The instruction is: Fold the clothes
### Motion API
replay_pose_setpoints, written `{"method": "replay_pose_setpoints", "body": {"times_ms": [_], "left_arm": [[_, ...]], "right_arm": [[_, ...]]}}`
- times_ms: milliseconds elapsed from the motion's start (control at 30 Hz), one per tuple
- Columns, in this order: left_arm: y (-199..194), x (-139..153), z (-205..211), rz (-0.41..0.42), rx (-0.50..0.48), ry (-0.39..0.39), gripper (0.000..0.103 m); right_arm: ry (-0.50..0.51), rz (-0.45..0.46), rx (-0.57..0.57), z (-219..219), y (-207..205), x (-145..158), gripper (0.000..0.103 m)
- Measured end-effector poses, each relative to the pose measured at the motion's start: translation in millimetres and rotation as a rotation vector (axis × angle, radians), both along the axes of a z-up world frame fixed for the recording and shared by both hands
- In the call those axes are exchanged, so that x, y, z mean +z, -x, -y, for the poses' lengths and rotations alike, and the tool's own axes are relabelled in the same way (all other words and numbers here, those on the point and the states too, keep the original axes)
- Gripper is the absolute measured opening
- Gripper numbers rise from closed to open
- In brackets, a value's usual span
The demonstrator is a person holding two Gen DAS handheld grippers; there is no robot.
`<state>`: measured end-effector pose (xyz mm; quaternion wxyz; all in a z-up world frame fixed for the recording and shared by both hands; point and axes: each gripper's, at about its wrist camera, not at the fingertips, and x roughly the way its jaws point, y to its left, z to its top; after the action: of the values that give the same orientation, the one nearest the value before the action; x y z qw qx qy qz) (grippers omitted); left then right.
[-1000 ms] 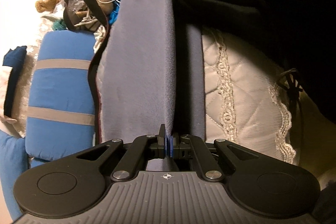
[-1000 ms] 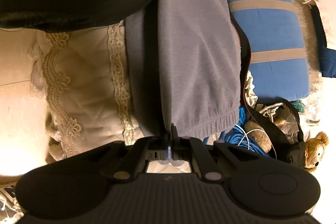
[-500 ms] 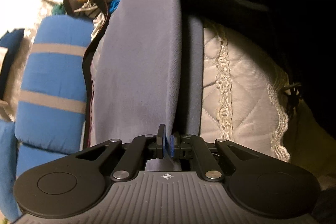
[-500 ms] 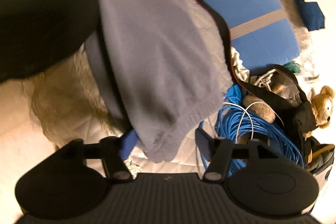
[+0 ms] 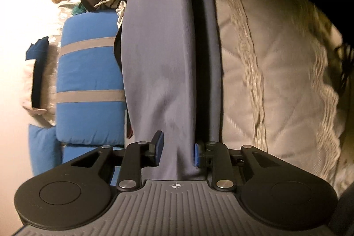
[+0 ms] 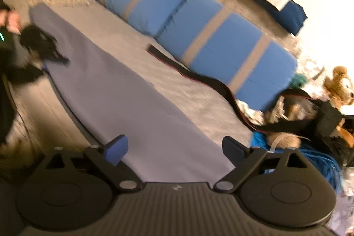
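Blue pillows [image 6: 223,41] with grey stripes, teddy bear [image 6: 339,86], blue cable coil [image 6: 320,160] — all on quilted bedspread [image 5: 276,72].

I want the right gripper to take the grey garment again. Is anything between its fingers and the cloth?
Nothing visible. The right gripper hangs over the grey garment, jaws opening, with only cloth below; the blue cable coil lies off to the side.

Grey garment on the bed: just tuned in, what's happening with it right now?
A person is folding the grey garment, laid out in a long strip on the quilted bedspread. The right gripper has its jaws wide and opening, with the cloth's end below it, nothing pinched. The left gripper is at the other end; its jaws are opening, the fabric between the pads but no longer clamped. Blue pillows lie alongside.
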<state>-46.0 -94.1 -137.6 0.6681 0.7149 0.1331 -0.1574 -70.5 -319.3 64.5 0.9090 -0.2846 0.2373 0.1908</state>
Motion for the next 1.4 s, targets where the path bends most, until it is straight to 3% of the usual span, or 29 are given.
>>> {"method": "replay_pose_setpoints", "body": {"times_ms": [33,67,133,267,433,500,567,667,767,833,933,1033,1133,1233,1333,1400], "left_arm": [[-0.2,-0.3,-1.0,0.004,0.0,0.0,0.024],[-0.1,0.8,-1.9,-0.002,0.005,0.0,0.013],[0.0,2.9,-2.3,-0.029,0.011,-0.013,0.005],[4.0,1.3,-5.2,-0.047,0.014,-0.044,0.004],[-1.9,17.2,-11.4,-0.129,0.069,0.035,0.007],[-9.3,33.7,-14.7,-0.175,0.118,0.102,0.02],[-15.8,50.6,-22.3,-0.193,0.173,0.169,0.047],[-20.2,73.4,-34.8,-0.225,0.235,0.23,0.061],[-25.4,106.9,-48.3,-0.307,0.275,0.35,0.061],[-34.1,134.3,-55.2,-0.352,0.308,0.499,0.061],[-56.7,173.3,-54.6,-0.406,0.308,0.787,0.061],[-92.0,194.3,-32.2,-0.457,0.279,0.956,0.061],[-128.6,191.7,-7.1,-0.495,0.274,1.052,0.061],[-165.7,172.0,20.8,-0.581,0.29,1.087,0.061],[-191.8,151.2,37.8,-0.631,0.327,1.098,0.053],[-198.4,139.3,49.3,-0.634,0.325,1.045,0.048]], "right_arm": [[-0.014,-0.008,0.001,-9.0,1.8,1.1,0.098],[-0.026,-0.014,0.001,-17.3,2.5,1.3,0.099],[-0.054,-0.035,-0.018,-32.2,-1.4,-0.3,0.1],[-0.122,-0.068,-0.12,-55.5,-18.4,-9.4,0.102],[-0.187,-0.099,-0.249,-74.7,-44.8,-41.1,0.103],[-0.239,-0.12,-0.298,-78.9,-57.7,-56.8,0.103],[-0.296,-0.141,-0.351,-82.0,-70.7,-72.0,0.103],[-0.373,-0.138,-0.419,-79.8,-85.8,-91.1,0.103],[-0.412,-0.148,-0.451,-78.0,-96.0,-109.5,0.103],[-0.392,-0.167,-0.447,-78.9,-100.8,-120.0,0.103],[-0.372,-0.147,-0.429,-80.8,-101.3,-125.1,0.103],[-0.386,-0.121,-0.414,-79.7,-99.1,-132.1,0.103],[-0.387,-0.104,-0.399,-78.2,-96.3,-133.7,0.103],[-0.398,-0.103,-0.385,-74.9,-95.5,-134.1,0.103],[-0.407,-0.102,-0.371,-72.4,-95.3,-134.5,0.103],[-0.413,-0.101,-0.364,-71.1,-94.9,-134.9,0.103]]}}
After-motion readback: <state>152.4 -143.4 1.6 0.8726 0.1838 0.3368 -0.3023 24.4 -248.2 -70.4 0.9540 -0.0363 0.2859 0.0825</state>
